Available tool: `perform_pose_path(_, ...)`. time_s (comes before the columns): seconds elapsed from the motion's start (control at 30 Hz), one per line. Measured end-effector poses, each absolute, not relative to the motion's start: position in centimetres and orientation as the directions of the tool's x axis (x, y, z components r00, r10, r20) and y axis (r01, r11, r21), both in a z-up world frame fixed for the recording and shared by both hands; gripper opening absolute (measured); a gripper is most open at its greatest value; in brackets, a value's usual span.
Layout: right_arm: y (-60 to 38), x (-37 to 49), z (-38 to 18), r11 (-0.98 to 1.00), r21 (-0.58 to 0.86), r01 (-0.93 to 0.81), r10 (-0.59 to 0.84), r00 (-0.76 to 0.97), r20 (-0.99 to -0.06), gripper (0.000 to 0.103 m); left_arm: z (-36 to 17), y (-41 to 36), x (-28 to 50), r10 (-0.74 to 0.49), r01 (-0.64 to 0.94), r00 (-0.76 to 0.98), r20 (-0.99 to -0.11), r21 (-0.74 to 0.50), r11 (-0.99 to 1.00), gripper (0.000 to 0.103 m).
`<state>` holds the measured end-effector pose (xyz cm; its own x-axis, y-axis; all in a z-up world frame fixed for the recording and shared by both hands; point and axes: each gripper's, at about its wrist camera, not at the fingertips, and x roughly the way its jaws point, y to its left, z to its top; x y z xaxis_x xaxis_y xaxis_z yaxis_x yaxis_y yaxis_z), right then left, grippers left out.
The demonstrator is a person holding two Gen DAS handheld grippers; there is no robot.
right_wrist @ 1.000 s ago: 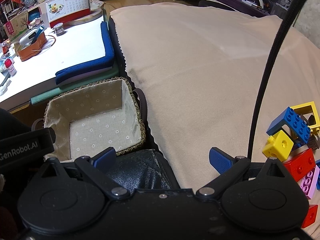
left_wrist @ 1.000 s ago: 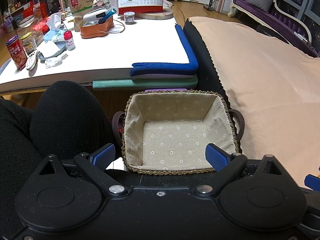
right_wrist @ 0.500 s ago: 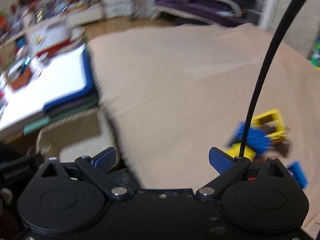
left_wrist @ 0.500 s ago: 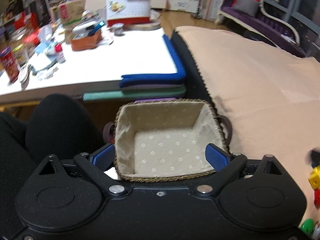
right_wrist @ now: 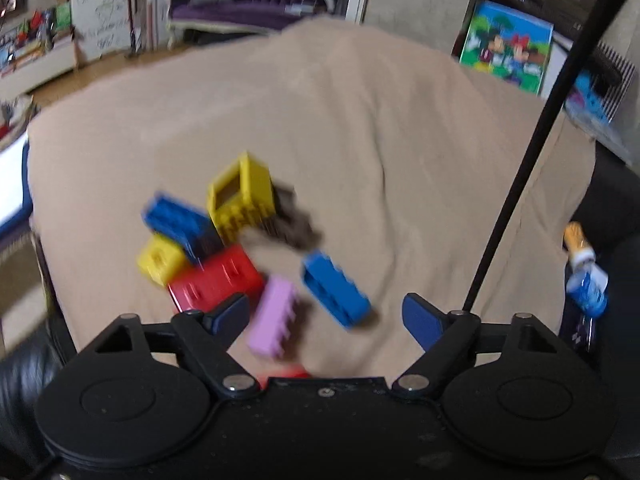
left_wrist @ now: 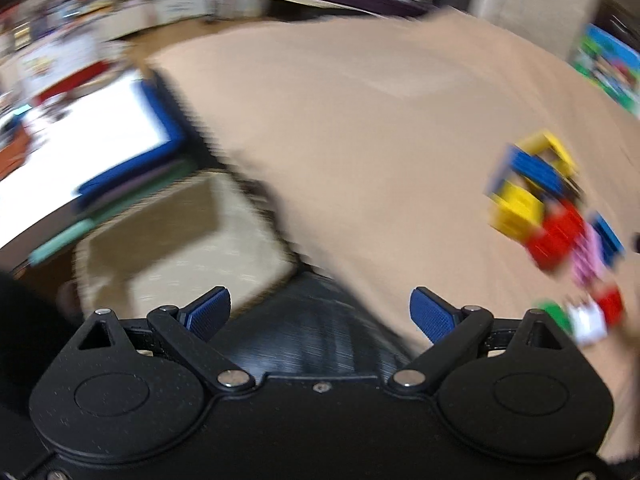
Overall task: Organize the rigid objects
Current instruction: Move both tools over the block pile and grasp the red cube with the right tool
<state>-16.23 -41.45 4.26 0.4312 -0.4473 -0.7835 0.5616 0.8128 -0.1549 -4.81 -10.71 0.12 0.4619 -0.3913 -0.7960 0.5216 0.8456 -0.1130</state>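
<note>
A pile of toy bricks lies on a beige blanket (right_wrist: 360,120): a hollow yellow block (right_wrist: 242,196), a blue brick (right_wrist: 176,220), a small yellow cube (right_wrist: 160,260), a red brick (right_wrist: 216,280), a pink brick (right_wrist: 274,320) and a second blue brick (right_wrist: 334,290). My right gripper (right_wrist: 326,314) is open and empty just in front of the pile. The pile also shows blurred at the right of the left wrist view (left_wrist: 548,216). My left gripper (left_wrist: 320,312) is open and empty. A fabric-lined wicker basket (left_wrist: 132,240) sits low at its left.
A white table (left_wrist: 80,140) with blue and green mats stands beyond the basket. A black cable (right_wrist: 536,160) crosses the right wrist view. A colourful toy box (right_wrist: 506,46) stands behind the blanket. A small bottle (right_wrist: 586,276) lies at the right on dark leather.
Both grippers have swung to the right. The basket slid left in the left view and left the right view; the brick pile is now centred before my right gripper. Both stay open.
</note>
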Motion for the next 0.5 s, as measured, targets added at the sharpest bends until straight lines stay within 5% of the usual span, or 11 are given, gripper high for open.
perform_pose_path(0.2, -42.1, -18.3, 1.3, 0.872, -0.052, 0.486, -0.286, 0.422, -0.860, 0.051, -0.2, -16.1, -7.6, -0.466, 0.706, 0.306, -0.830, -0.130, 0.696, 0.093)
perform_pose_path(0.5, -40.9, -17.1, -0.8, 0.913, -0.048, 0.405, -0.228, 0.408, -0.884, 0.045, -0.8, -20.4, -10.5, -0.510, 0.848, 0.199, -0.837, -0.113, 0.517, 0.093)
